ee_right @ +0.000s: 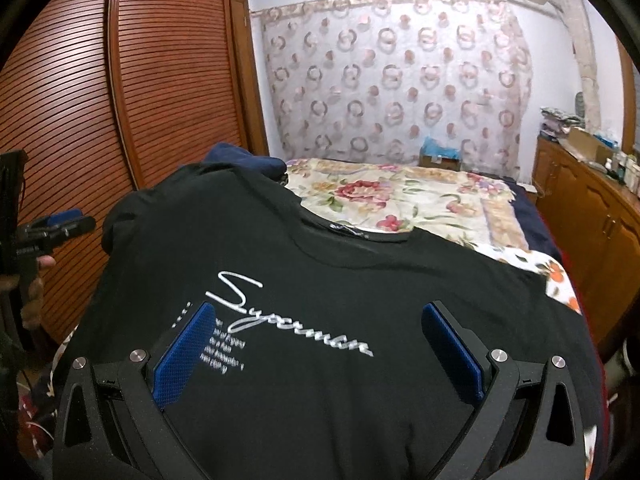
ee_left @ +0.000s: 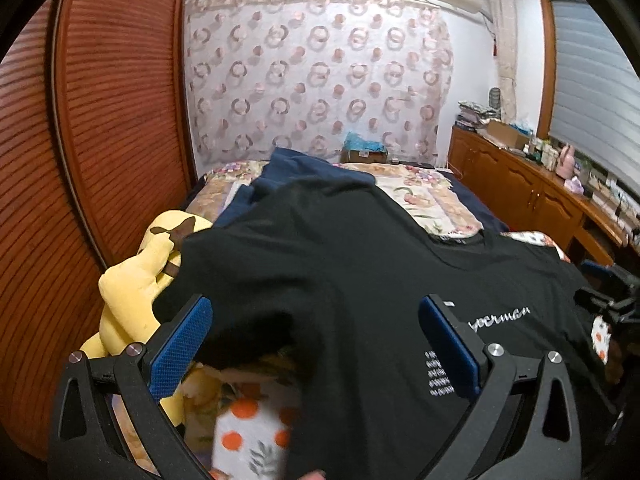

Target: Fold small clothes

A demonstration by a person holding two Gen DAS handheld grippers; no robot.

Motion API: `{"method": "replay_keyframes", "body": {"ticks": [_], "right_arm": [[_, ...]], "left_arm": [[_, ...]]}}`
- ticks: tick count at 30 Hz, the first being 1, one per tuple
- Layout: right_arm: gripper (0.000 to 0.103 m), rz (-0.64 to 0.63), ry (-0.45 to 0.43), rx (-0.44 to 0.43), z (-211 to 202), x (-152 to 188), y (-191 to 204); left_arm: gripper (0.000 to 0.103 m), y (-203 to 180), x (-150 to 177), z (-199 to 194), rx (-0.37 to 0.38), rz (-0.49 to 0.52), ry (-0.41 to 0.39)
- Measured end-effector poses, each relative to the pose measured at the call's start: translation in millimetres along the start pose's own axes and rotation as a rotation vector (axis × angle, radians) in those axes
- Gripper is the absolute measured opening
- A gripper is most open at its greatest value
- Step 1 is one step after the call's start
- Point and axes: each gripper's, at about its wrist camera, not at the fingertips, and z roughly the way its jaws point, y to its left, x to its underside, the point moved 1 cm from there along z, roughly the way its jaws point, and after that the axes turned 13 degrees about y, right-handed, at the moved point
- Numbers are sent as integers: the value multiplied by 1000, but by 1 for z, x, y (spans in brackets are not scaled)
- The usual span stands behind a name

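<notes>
A black T-shirt (ee_right: 320, 248) with white script print lies front up across the near end of the bed, its collar (ee_right: 352, 236) pointing away from me. My right gripper (ee_right: 318, 354) hovers open over the printed chest, blue pads wide apart and nothing pinched. My left gripper (ee_left: 316, 336) is also open, over the shirt's (ee_left: 340, 248) left side, where a blurred fold of black cloth sits between its fingers without being clamped. The left gripper (ee_right: 60, 222) shows at the far left of the right wrist view, and the right gripper (ee_left: 612, 300) at the far right edge of the left wrist view.
A floral quilt (ee_right: 400, 200) covers the bed. A navy garment (ee_left: 304, 168) lies beyond the shirt, with a yellow plush toy (ee_left: 132, 280) at its left. White cloth with orange dots (ee_left: 248, 428) lies below. Louvred wardrobe doors (ee_left: 100, 120) stand left, a wooden sideboard (ee_left: 540, 196) right.
</notes>
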Motion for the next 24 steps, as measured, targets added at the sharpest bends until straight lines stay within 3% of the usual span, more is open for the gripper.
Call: {"method": "replay_keyframes", "body": {"ticks": [4, 11, 16, 22, 24], "right_arm": [[103, -6, 23, -12, 28, -25, -5], [103, 5, 112, -26, 77, -48, -22], [103, 22, 161, -35, 105, -63, -30], [103, 28, 175, -41, 118, -73, -35], [103, 27, 172, -41, 119, -73, -33]], "left_arm": [[96, 31, -21, 16, 33, -42, 34], [60, 68, -40, 43, 45, -110, 111], [43, 91, -46, 72, 64, -165, 184], [37, 94, -48, 84, 47, -152, 224], [20, 91, -49, 84, 31, -133, 225]]}}
